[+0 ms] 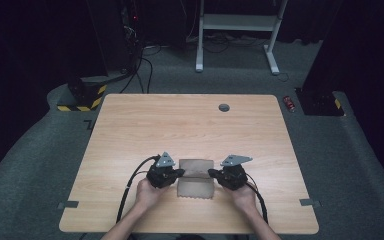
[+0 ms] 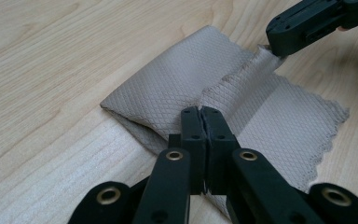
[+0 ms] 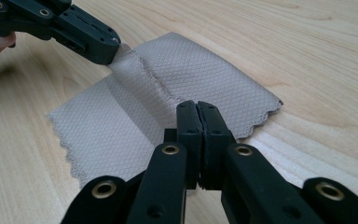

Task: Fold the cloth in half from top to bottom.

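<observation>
A beige quilted cloth (image 1: 196, 186) lies on the wooden table (image 1: 180, 125) near its front edge, between my two hands. My left gripper (image 1: 181, 172) is shut on the cloth's left edge, and my right gripper (image 1: 211, 172) is shut on its right edge. In the left gripper view the closed jaws pinch the cloth (image 2: 168, 88) at my left gripper (image 2: 200, 112); the right gripper (image 2: 272, 49) pinches the far side. The right gripper view mirrors this: my right gripper (image 3: 197, 107) grips the cloth (image 3: 205, 70) and the left gripper (image 3: 114, 51) holds the opposite edge. A raised ridge of fabric runs between them.
A round grey grommet (image 1: 224, 107) sits in the table's far edge area. Grey tape tabs (image 1: 68, 204) mark the front corners. On the floor beyond stand a white desk frame (image 1: 240, 30), a yellow-black striped base (image 1: 82, 100), cables and a red can (image 1: 289, 103).
</observation>
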